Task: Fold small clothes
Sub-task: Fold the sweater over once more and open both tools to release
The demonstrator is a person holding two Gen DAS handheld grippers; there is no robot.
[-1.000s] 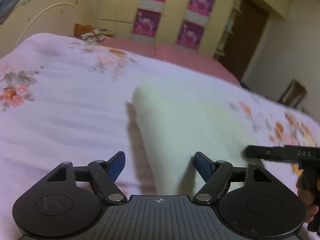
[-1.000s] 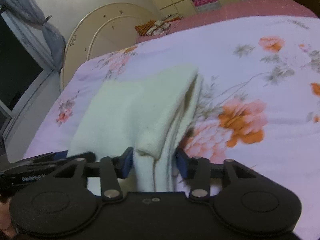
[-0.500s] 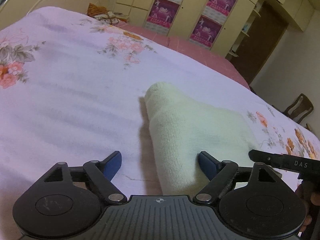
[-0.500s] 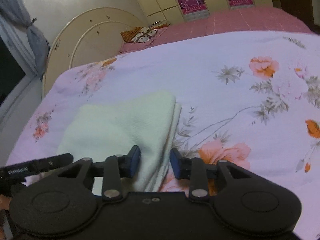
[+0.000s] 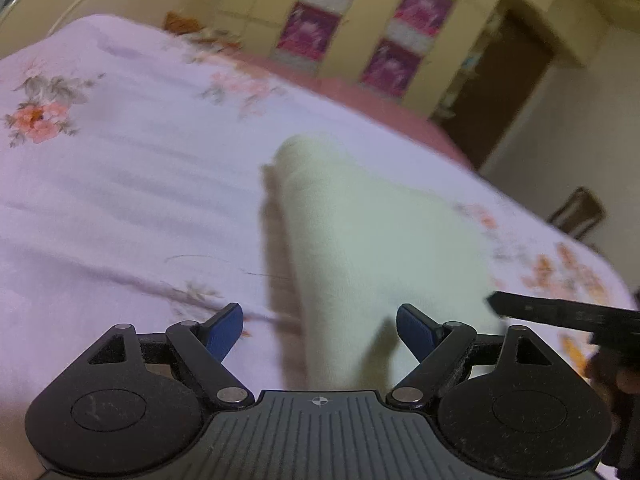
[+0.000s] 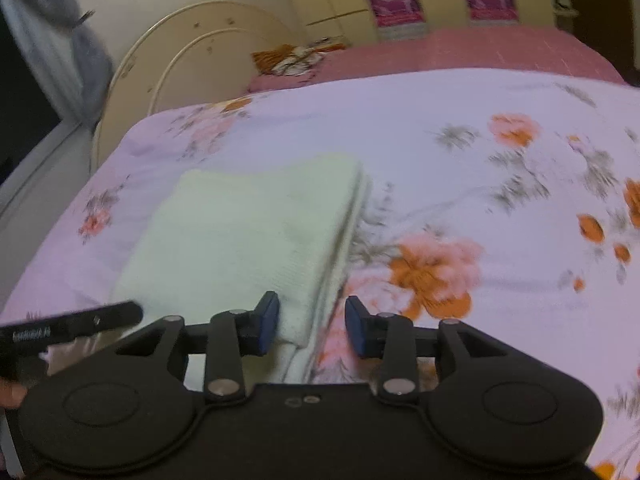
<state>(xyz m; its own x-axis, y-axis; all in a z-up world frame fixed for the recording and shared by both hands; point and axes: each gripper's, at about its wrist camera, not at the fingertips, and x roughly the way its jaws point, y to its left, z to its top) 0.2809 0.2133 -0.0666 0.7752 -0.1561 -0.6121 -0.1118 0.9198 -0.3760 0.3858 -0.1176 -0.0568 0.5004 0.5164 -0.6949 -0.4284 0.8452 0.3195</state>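
On the floral bedspread (image 6: 460,152), near its left edge and the near corner as the right wrist view shows it, the pale green cloth (image 6: 248,232) lies folded into a flat, roughly rectangular stack. Its layered edges line up along the right side.

Change from one second ago: the right gripper (image 6: 310,326) then held a raised bunch of the cloth between its fingers. Half a second ago the cloth was down on the bed and the fingers stood narrowly apart. Now the fingers are parted wider, with the near right corner of the stack lying between them but not pinched. The left fingertip is just beside the cloth; contact cannot be confirmed because of blur.

The left gripper (image 5: 320,330) stays spread wide and holds nothing. The near end of the cloth (image 5: 380,248) sits between its fingers, apart from both pads.

Both views are motion-blurred, which suggests the grippers are moving.

Judgement: the current fold is laid down and released. The remaining work is likely either one more fold to make the stack smaller, or withdrawal from a finished piece. A retreating fingertip could snag the loose corner and disturb the aligned edges.
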